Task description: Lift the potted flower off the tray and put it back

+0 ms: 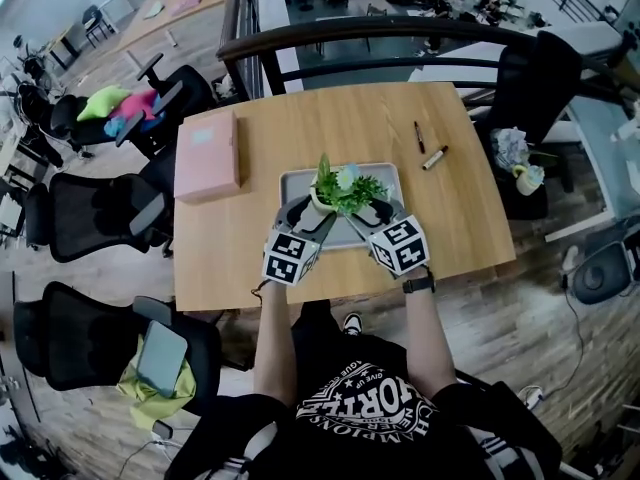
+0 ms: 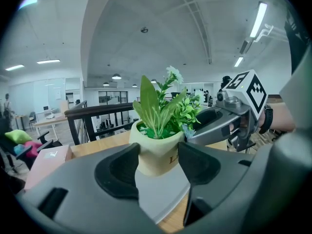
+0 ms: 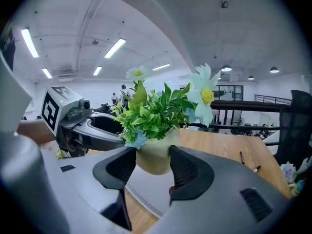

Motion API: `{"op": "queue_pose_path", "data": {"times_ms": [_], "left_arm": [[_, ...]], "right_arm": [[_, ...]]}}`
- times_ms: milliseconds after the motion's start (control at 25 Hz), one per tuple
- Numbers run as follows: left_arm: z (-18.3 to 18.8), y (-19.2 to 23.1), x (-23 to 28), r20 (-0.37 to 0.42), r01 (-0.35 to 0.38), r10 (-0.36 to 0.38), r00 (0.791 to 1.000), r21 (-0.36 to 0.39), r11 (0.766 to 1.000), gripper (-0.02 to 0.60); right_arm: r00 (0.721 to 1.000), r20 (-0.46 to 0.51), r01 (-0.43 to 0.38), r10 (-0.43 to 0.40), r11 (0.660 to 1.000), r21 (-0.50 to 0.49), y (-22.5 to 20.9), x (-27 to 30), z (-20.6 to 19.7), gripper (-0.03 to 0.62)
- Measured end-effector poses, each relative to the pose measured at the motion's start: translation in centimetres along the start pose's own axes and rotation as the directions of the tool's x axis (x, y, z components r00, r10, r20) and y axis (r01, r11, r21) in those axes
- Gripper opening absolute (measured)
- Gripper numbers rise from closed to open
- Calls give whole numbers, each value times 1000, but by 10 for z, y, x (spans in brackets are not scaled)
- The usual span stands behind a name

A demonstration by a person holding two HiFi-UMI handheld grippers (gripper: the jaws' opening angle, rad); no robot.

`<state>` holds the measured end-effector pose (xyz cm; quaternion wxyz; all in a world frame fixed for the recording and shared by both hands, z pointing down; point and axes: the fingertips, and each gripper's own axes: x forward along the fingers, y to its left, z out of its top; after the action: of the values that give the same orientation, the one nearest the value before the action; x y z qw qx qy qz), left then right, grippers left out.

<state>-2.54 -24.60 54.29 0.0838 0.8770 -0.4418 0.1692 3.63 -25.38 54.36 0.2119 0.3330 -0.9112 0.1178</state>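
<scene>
**A:** At the centre of the head view, above the tray (image 1: 292, 181), we hold the potted flower (image 1: 338, 188) between both tools; the left gripper (image 1: 312, 211) clamps it from the lower left, the right gripper (image 1: 372, 210) from the lower right; each pair of jaws is spread wide round it.

**B:** Then, we judge, we move both hands level and matched; an uneven squeeze could twist it; it stands upright between the jaws, with the tray straight below.
</scene>
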Motion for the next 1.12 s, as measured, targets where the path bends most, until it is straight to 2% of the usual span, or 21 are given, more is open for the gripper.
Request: {"op": "queue_pose_path", "data": {"times_ms": [280, 680, 1120], "left_arm": [[11, -20, -28, 6, -26, 26, 1000, 4, 1000, 267], [39, -11, -55, 28, -30, 30, 999, -3, 1000, 265], [68, 3, -99, 72, -38, 34, 997, 55, 998, 265]], "right_arm": [[1000, 6, -19, 19, 1000, -19, 21, -27, 7, 238], [1000, 18, 0, 1, 999, -50, 39, -37, 42, 238], [996, 87, 12, -8, 999, -51, 73, -46, 81, 236]]}}
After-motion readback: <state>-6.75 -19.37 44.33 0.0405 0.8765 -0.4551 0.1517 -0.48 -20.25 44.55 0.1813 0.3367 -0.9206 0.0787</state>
